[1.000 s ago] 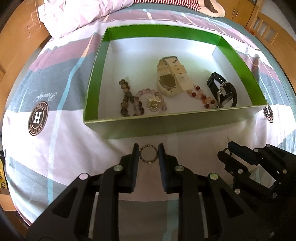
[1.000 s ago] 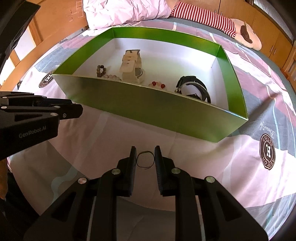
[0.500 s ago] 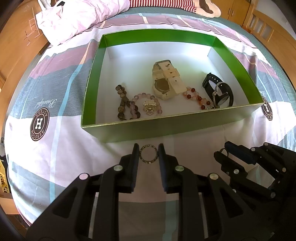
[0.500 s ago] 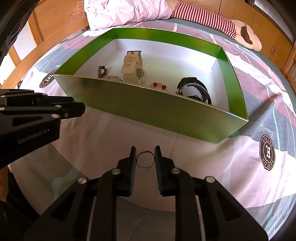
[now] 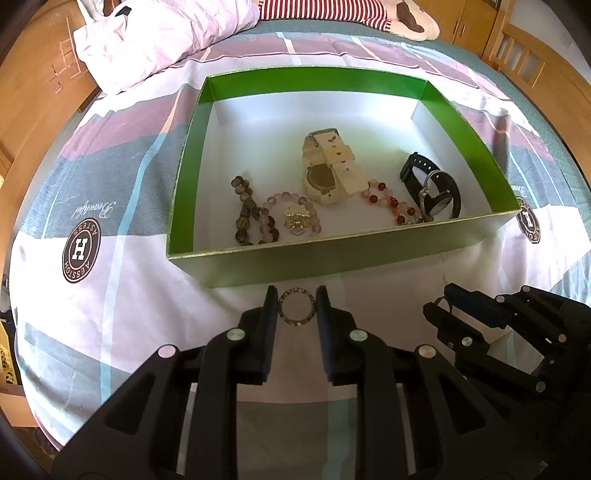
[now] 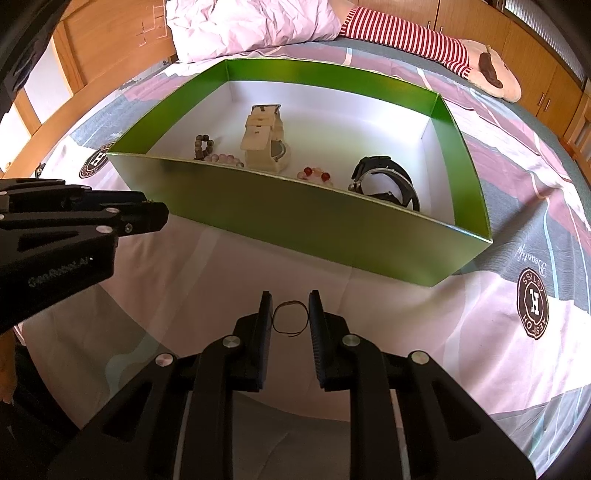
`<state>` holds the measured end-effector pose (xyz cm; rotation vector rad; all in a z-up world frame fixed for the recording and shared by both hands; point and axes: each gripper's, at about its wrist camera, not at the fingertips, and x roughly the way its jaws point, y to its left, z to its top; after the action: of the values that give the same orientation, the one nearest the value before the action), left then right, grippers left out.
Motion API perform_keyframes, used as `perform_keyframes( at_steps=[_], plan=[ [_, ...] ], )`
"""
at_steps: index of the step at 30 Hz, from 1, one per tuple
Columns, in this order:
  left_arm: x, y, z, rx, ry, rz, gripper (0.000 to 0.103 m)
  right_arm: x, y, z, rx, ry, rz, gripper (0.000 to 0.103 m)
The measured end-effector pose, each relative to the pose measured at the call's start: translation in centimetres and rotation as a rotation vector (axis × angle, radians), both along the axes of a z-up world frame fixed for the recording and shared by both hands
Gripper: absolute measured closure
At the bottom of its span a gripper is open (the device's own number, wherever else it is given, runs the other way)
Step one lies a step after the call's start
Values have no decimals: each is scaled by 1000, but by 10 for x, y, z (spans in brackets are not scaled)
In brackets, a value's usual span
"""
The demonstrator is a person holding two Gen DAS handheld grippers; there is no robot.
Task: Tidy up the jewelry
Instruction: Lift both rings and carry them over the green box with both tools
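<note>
A green box [image 5: 258, 264] with a white floor lies on the bed and holds bead bracelets [image 5: 255, 218], a cream watch [image 5: 328, 173] and a black watch [image 5: 436, 188]. My left gripper [image 5: 296, 308] is shut on a dark patterned ring [image 5: 297, 307], held above the sheet in front of the box's near wall. My right gripper [image 6: 290, 317] is shut on a thin dark cord loop [image 6: 290, 318], held in front of the box [image 6: 332, 229]. The right gripper also shows at the lower right of the left wrist view [image 5: 461, 306].
The bed has a pink, grey and white sheet [image 5: 110, 295] with round logos. A crumpled pink quilt [image 5: 159, 40] and a striped plush toy [image 5: 369, 14] lie behind the box. Wooden furniture stands around the bed.
Both grippers have risen and drawn back a little, so the box looks farther and more of its floor shows. Each still holds its item.
</note>
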<state>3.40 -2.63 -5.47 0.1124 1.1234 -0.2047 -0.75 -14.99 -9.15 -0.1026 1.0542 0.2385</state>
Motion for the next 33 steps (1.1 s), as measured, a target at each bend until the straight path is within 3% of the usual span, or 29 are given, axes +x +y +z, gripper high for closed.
perform_keyframes(
  at_steps=[33],
  plan=[
    [-4,0,11,-9,-40,-4,82,-1,0,2,7,-6,2,83]
  ],
)
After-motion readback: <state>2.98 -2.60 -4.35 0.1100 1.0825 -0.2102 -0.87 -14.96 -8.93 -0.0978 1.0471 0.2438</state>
